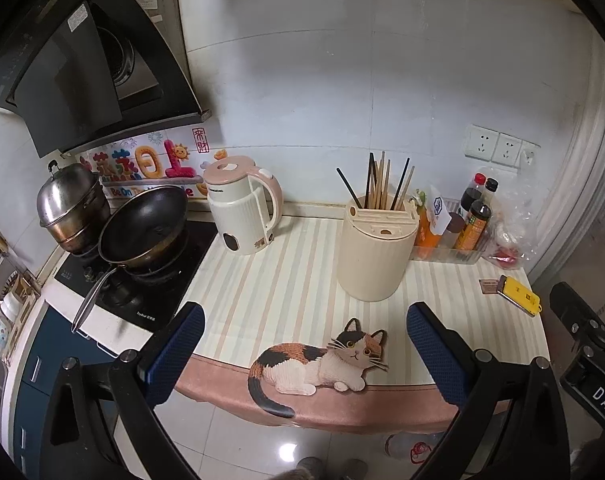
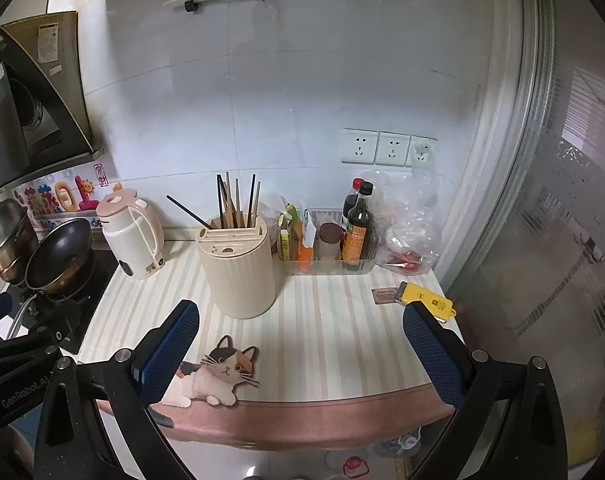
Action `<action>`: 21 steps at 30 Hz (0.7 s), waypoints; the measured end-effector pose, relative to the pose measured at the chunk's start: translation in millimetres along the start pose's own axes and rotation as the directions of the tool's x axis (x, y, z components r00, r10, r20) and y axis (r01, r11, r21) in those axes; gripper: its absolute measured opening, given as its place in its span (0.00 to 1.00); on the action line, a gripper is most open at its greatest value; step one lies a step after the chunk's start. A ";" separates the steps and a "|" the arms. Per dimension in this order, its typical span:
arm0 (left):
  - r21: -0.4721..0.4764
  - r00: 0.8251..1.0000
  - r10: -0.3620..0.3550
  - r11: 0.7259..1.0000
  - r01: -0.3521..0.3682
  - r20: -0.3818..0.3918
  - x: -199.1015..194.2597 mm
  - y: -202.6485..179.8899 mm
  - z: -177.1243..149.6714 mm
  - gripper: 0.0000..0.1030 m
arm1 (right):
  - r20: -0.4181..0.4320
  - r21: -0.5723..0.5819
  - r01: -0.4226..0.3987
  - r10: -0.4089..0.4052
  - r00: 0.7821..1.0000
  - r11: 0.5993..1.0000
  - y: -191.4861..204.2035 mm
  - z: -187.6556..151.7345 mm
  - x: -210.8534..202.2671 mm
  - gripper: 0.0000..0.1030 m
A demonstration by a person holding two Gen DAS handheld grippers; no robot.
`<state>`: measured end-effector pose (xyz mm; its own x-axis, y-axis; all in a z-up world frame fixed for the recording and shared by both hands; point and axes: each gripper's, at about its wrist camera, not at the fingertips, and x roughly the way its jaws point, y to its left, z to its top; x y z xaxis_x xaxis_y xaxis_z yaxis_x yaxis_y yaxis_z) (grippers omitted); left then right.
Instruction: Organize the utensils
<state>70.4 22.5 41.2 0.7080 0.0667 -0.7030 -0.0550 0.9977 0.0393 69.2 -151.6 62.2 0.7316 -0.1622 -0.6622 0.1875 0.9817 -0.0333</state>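
A cream ribbed utensil holder (image 1: 376, 254) stands on the striped counter mat (image 1: 286, 288); it also shows in the right wrist view (image 2: 238, 270). Several wooden and black chopsticks (image 1: 382, 182) stand upright in its back slot, one black stick leaning left (image 2: 188, 213). My left gripper (image 1: 304, 340) is open and empty, held in front of the counter's front edge, short of the holder. My right gripper (image 2: 300, 340) is open and empty, likewise in front of the counter. The right gripper's body shows at the right edge of the left wrist view (image 1: 586, 340).
A cream and pink kettle (image 1: 242, 204) stands left of the holder. A wok (image 1: 142, 226) and steel pot (image 1: 70, 204) sit on the stove. A clear tray with sauce bottles (image 2: 356, 232), a plastic bag (image 2: 406, 224) and a yellow tool (image 2: 426, 300) are at right.
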 end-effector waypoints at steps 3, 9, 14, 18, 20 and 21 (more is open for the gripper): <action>-0.002 1.000 0.002 1.000 -0.002 0.000 0.5 -0.5 0.9 1.00 | -0.002 0.000 0.000 0.000 1.000 1.000 0.5 0.6 1.0 1.00; 0.000 1.000 -0.001 1.000 0.001 -0.002 1.3 -0.6 2.1 1.00 | -0.005 -0.003 0.000 0.000 1.000 1.000 0.0 0.3 3.4 1.00; 0.004 1.000 -0.003 1.000 0.003 -0.002 5.6 -3.0 6.8 1.00 | -0.006 -0.003 0.000 0.000 1.000 1.000 -1.2 0.2 5.0 1.00; 0.012 1.000 -0.010 1.000 0.010 -0.001 8.0 -6.4 8.6 1.00 | -0.006 -0.002 0.000 0.000 1.000 1.000 -2.3 0.7 7.4 1.00; 0.016 1.000 -0.015 1.000 0.015 0.000 8.6 -7.7 9.6 1.00 | -0.005 -0.001 -0.001 0.001 1.000 1.000 -2.4 1.0 7.9 1.00; 0.018 1.000 -0.023 1.000 0.023 0.000 8.2 -8.1 9.5 1.00 | -0.005 0.000 -0.001 0.001 1.000 1.000 -2.5 1.2 8.4 1.00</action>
<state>83.4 15.0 41.8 0.7093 0.0439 -0.7036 -0.0261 0.9990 0.0360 75.7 -155.5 57.6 0.7286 -0.1605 -0.6659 0.1868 0.9819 -0.0323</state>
